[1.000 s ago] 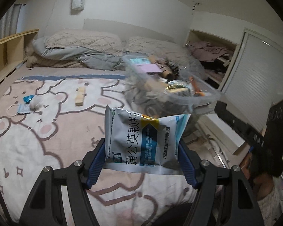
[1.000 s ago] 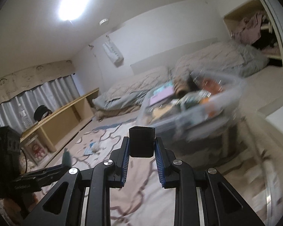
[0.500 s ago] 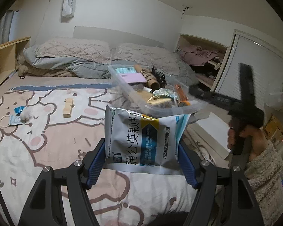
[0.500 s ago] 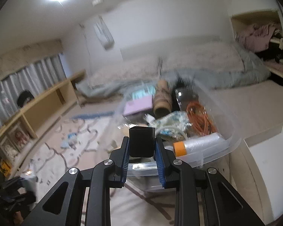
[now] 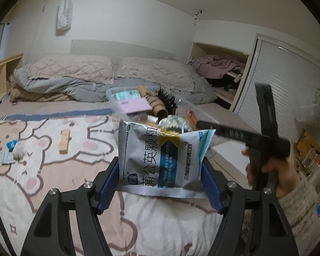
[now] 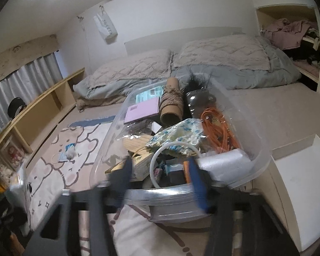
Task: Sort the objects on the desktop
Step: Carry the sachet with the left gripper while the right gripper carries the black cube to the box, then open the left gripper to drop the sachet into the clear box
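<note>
The right gripper (image 6: 160, 175) is opening over the clear plastic bin (image 6: 256, 164) just ahead, its small black block gone (presumably dropped in); the left gripper (image 5: 160, 177) clamps the white-and-blue medicine sachet (image 5: 160, 157), next.

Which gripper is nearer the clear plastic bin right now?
Right. The right gripper is over the bin's near rim, jaws opening, nothing visibly between them. The left gripper holds a medicine packet short of the bin.
</note>
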Motion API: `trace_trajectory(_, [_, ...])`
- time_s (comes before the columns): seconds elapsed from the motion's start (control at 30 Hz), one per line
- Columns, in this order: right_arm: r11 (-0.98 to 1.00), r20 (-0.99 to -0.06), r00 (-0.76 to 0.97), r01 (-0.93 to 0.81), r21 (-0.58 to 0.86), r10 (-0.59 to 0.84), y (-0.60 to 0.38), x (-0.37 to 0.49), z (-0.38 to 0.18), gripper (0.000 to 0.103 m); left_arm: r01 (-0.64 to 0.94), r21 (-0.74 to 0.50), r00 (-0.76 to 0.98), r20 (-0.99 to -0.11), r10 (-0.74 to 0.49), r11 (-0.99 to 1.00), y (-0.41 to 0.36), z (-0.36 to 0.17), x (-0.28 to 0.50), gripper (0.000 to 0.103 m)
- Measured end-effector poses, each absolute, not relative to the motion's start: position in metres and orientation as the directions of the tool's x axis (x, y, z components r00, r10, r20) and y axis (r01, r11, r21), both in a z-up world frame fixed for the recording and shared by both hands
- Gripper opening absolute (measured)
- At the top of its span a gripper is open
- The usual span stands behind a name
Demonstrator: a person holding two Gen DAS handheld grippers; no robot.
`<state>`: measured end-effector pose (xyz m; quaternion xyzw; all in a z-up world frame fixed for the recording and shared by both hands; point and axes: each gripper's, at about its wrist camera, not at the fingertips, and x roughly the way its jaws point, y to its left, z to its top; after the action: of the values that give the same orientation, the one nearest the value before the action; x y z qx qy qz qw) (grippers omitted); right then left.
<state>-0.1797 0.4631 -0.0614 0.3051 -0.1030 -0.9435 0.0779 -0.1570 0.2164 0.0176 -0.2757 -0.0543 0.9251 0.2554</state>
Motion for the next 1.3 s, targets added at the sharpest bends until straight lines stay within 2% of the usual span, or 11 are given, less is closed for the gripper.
trace_trajectory(0.23, [-0.951, -0.508, -0.823, 0.117, 0.285, -0.254, 0.470, -0.160, -0.058, 0.059, -0.452, -0.276, -0.709, -0.466, 0.529, -0.848, 0.232, 0.040, -0.192, 0.072])
trace_trajectory(0.4, [-0.939, -0.473, -0.836, 0.136, 0.314, -0.280, 0.476, -0.148, -0.056, 0.059, -0.430, -0.262, -0.714, -0.487, 0.503, -0.864, 0.258, 0.044, -0.228, 0.072])
trace_trajectory(0.5, [-0.939, -0.463, -0.841, 0.138, 0.314, -0.278, 0.479, -0.145, -0.055, 0.059, -0.413, -0.295, -0.682, -0.526, 0.508, -0.861, 0.274, 0.038, -0.253, 0.072])
trace_trajectory(0.73, [-0.937, -0.448, -0.851, 0.130, 0.325, -0.273, 0.491, -0.136, -0.057, 0.059, -0.296, -0.367, -0.648, -0.601, 0.468, -0.882, 0.303, 0.018, -0.294, 0.072])
trace_trajectory(0.93, [-0.938, -0.461, -0.846, 0.119, 0.327, -0.268, 0.502, -0.135, -0.061, 0.060, -0.209, -0.436, -0.631, -0.624, 0.461, -0.875, 0.316, 0.005, -0.313, 0.072])
trace_trajectory(1.1, [-0.937, -0.459, -0.845, 0.126, 0.325, -0.273, 0.505, -0.136, -0.063, 0.060, -0.142, -0.444, -0.648, -0.634, 0.422, -0.885, 0.322, -0.005, -0.325, 0.073])
trace_trajectory(1.13, [-0.937, -0.459, -0.845, 0.127, 0.325, -0.273, 0.505, -0.135, -0.063, 0.060, -0.129, -0.441, -0.654, -0.636, 0.410, -0.888, 0.322, -0.007, -0.328, 0.076])
trace_trajectory(1.2, [-0.937, -0.459, -0.844, 0.130, 0.324, -0.276, 0.505, -0.134, -0.063, 0.060, -0.101, -0.425, -0.662, -0.647, 0.380, -0.900, 0.324, -0.011, -0.332, 0.088])
trace_trajectory(1.23, [-0.937, -0.459, -0.844, 0.132, 0.322, -0.276, 0.505, -0.134, -0.063, 0.060, -0.094, -0.414, -0.660, -0.655, 0.368, -0.905, 0.325, -0.013, -0.333, 0.098])
trace_trajectory(1.3, [-0.939, -0.459, -0.845, 0.130, 0.318, -0.273, 0.504, -0.133, -0.062, 0.060, -0.108, -0.400, -0.658, -0.657, 0.367, -0.910, 0.326, -0.014, -0.331, 0.101])
